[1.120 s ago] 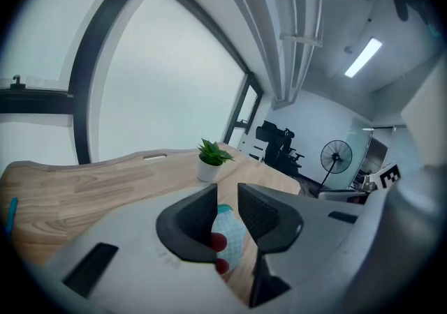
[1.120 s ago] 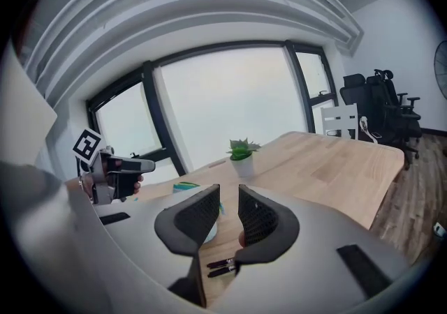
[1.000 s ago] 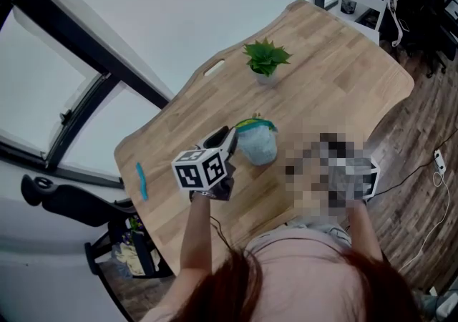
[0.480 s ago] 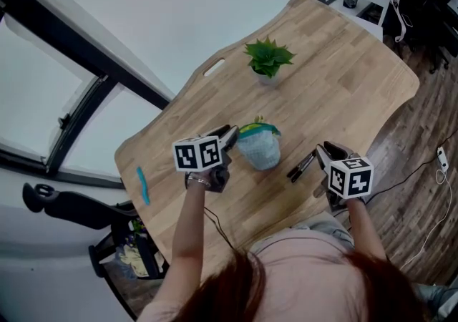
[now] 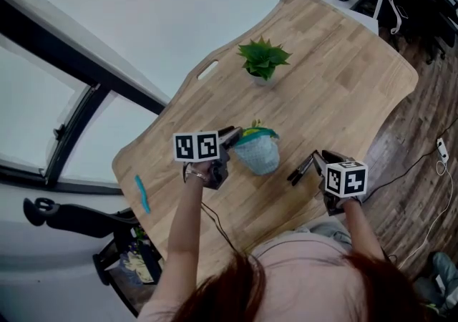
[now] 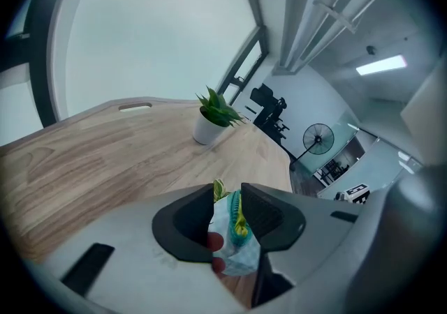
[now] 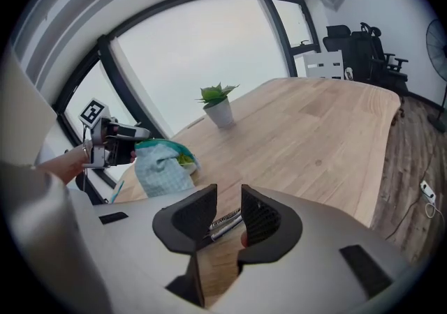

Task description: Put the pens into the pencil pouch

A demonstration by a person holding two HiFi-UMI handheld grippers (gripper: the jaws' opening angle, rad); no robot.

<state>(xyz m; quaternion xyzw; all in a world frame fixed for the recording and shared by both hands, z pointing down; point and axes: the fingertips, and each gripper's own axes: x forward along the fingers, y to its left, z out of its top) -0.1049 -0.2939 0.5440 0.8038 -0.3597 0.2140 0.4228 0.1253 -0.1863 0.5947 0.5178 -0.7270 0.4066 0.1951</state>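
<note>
Both sank, fingers just opening: left gripper (image 6: 227,211) loosely straddles the limp-looking pencil pouch (image 6: 236,253) rim, right gripper (image 7: 229,211) straddles thin, likely slippery pens (image 7: 225,222) mid-barrel.

pouch (image 5: 257,156): pale-blue check, teal rim | pens (image 5: 300,169): black | table (image 5: 343,91): wood-grain

On the table (image 5: 343,77): pouch (image 5: 257,156), perhaps two pens (image 5: 300,168) rightward, plant (image 5: 262,59) behind.

Light wooden bench (image 5: 343,77), rounded corners, slot cut-out (image 5: 207,69) near the far edge. On it: small potted plant (image 5: 262,61) in a white pot, far side; pale blue pencil pouch (image 5: 257,154) with teal rim, mid-bench; dark pens (image 5: 301,169) lying flat, near the pouch, not touching it; thin blue stick (image 5: 142,194) by the left edge.
</note>
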